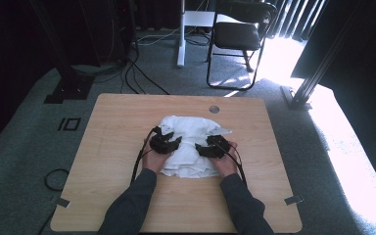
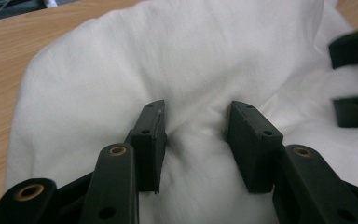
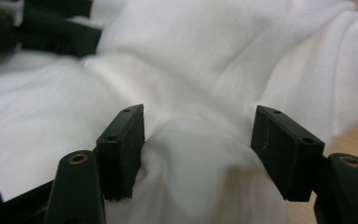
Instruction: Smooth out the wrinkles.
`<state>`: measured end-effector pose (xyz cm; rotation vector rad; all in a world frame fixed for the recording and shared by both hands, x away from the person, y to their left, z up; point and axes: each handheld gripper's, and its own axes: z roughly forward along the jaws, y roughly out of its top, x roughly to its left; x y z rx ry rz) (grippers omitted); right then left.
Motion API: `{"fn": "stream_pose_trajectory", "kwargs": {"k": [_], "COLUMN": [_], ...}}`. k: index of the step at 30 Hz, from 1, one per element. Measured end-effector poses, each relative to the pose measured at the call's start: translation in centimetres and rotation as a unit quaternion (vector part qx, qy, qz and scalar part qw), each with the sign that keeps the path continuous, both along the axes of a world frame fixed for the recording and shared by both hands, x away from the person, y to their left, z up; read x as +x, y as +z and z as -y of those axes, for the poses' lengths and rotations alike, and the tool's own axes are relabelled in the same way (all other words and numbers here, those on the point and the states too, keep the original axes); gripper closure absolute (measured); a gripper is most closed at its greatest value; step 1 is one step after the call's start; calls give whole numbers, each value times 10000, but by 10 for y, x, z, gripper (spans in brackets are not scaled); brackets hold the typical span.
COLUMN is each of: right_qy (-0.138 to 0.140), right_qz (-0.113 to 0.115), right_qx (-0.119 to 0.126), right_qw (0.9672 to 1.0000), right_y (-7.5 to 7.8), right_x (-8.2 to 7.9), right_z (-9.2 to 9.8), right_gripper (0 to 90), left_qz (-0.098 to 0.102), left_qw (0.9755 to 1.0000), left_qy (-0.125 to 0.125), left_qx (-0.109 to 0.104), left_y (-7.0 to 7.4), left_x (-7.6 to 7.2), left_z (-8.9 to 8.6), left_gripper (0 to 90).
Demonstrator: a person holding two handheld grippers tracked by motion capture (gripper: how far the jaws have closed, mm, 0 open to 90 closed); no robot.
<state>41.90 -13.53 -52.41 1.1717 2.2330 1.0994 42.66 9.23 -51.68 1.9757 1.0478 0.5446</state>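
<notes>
A wooden table seen from above, with a crumpled white cloth lying in a heap at its middle. A person's two forearms in dark sleeves reach in from the near edge, each hand holding a black two-jaw gripper pressed onto the cloth.

The left gripper sits on the left part of the heap, the right gripper on the right part. They are near each other, with a ridge of cloth between them.

In the left gripper view, the left gripper has its jaws partly apart, and a bunched fold of the cloth rises between them. The fabric touches the inner faces of both jaws and puckers there, so the jaws are clamped on that fold. The other gripper's black jaws show at the right edge.

In the right gripper view, the right gripper has its jaws wider apart, with a rounded hump of the cloth between them. The cloth touches both inner faces, so these jaws grip the hump as well.

Beyond the table, a black chair stands on grey carpet, with bright sunlight at the right.
</notes>
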Motion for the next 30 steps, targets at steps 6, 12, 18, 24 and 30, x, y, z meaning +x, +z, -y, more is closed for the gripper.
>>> {"fn": "stream_pose_trajectory", "kwargs": {"k": [6,12,18,24,30], "right_qy": [-14,-141,-162,-249,-399], "right_qz": [46,-187,-177,-39,88], "right_qx": [-364,-288,-194,280,314], "right_qw": [9993,9993,9995,9993,9987], "right_y": [-5,-16,-14,-4,-5], "right_x": [-20,-22,-28,-44,-72], "right_z": [21,31,38,56,77], "right_gripper": [338,345,315,309,307], "left_qz": [260,128,405,653,478], "left_qw": [9986,9984,9972,9946,9973], "left_qy": [-88,-336,-388,-475,-278], "left_qx": [-442,-446,-502,-646,-490], "left_y": [24,6,-1,14,9], "left_x": [-31,-67,-88,-112,-124], "left_z": [-11,-21,-31,-52,-79], "left_gripper": [507,507,490,476,467]}}
